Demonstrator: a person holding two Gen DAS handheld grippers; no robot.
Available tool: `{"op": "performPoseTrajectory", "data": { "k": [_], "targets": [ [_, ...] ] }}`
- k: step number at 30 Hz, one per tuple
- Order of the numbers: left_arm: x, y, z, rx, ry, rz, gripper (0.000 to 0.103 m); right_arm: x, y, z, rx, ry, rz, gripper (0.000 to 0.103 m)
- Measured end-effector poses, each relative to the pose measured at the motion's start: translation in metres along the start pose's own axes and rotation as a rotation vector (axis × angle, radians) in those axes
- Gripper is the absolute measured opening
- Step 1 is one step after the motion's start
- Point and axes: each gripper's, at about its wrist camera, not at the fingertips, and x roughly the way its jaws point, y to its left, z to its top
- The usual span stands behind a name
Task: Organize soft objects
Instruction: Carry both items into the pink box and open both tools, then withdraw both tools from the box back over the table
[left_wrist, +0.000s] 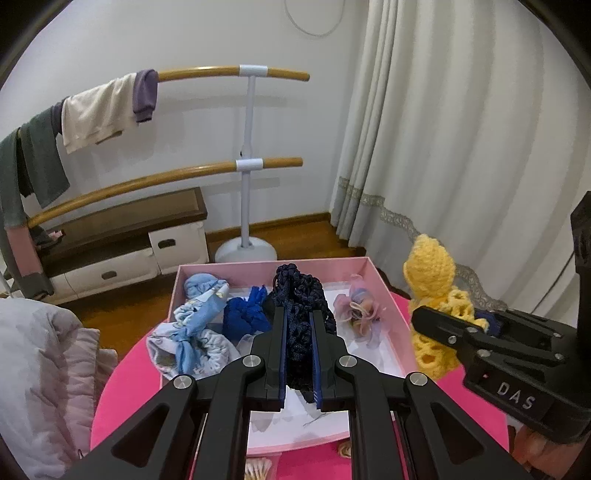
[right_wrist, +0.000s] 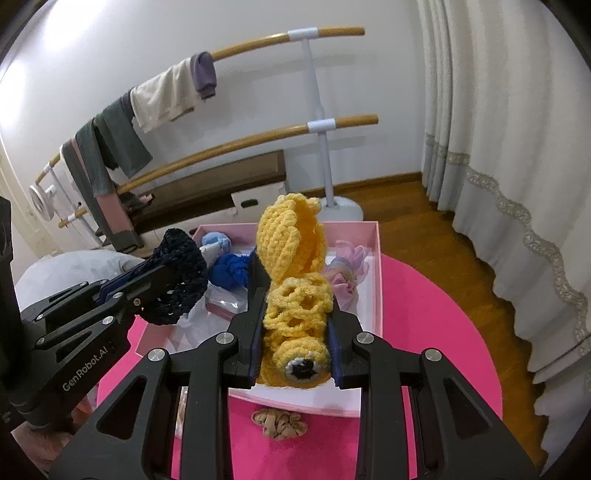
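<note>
My left gripper (left_wrist: 299, 317) is shut on a dark navy crocheted piece (left_wrist: 301, 295) and holds it above the pink box (left_wrist: 384, 284). It also shows at the left of the right wrist view (right_wrist: 173, 280). My right gripper (right_wrist: 295, 295) is shut on a yellow crocheted toy (right_wrist: 295, 254) with a black-and-white eye, held over the box's near side (right_wrist: 295, 402). The toy also shows at the right of the left wrist view (left_wrist: 430, 273). In the box lie a light blue patterned cloth (left_wrist: 195, 325), a royal blue knotted piece (left_wrist: 245, 314) and a pastel scrunchie (left_wrist: 358, 310).
The box sits on a round pink table (right_wrist: 424, 332). A beige scrunchie (right_wrist: 279, 422) lies on the table in front of the box. A ballet barre stand (left_wrist: 247, 166) with clothes draped on it, a low bench and curtains (left_wrist: 461, 147) stand behind. Bedding (left_wrist: 40, 369) lies at left.
</note>
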Motion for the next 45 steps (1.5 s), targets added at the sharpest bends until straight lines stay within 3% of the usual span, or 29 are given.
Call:
{"op": "performPoseTrajectory", "data": {
  "k": [10, 14, 16, 17, 18, 21, 22, 23, 24, 33, 38, 45],
  "targets": [
    [0.076, 0.003, 0.019, -0.019, 0.126, -0.008, 0.011, 0.037, -0.011, 0.003, 0.011, 0.077, -0.009, 0.029],
    [0.085, 0.006, 0.027, -0.017, 0.121, 0.017, 0.015, 0.044, -0.018, 0.002, 0.033, 0.091, -0.010, 0.035],
    [0.083, 0.007, 0.031, -0.018, 0.108, 0.026, 0.026, 0.045, -0.022, 0.001, 0.039, 0.088, -0.016, 0.044],
    [0.081, 0.008, 0.034, -0.018, 0.095, 0.036, 0.037, 0.045, -0.023, 0.001, 0.045, 0.088, -0.016, 0.049],
    [0.077, 0.010, 0.035, -0.020, 0.081, 0.047, 0.050, 0.044, -0.024, 0.001, 0.050, 0.086, -0.015, 0.060],
    [0.062, 0.013, 0.033, -0.032, 0.031, 0.071, 0.074, 0.040, -0.028, -0.001, 0.062, 0.072, -0.024, 0.090],
    [0.057, 0.013, 0.034, -0.032, 0.013, 0.082, 0.079, 0.038, -0.028, -0.002, 0.068, 0.066, -0.027, 0.094],
    [0.053, 0.013, 0.036, -0.030, -0.001, 0.101, 0.092, 0.033, -0.030, -0.003, 0.083, 0.051, -0.025, 0.103],
    [0.049, 0.013, 0.035, -0.027, -0.013, 0.120, 0.102, 0.029, -0.031, -0.003, 0.096, 0.035, -0.021, 0.103],
    [-0.003, 0.005, 0.017, -0.016, -0.099, 0.179, 0.103, -0.014, -0.021, -0.014, 0.121, -0.055, -0.038, 0.103],
    [-0.064, 0.018, -0.031, -0.036, -0.145, 0.185, 0.103, -0.047, -0.005, -0.024, 0.105, -0.109, -0.034, 0.103],
    [-0.120, 0.015, -0.065, -0.040, -0.179, 0.207, 0.103, -0.097, 0.019, -0.048, 0.078, -0.201, -0.022, 0.103]
  ]
}}
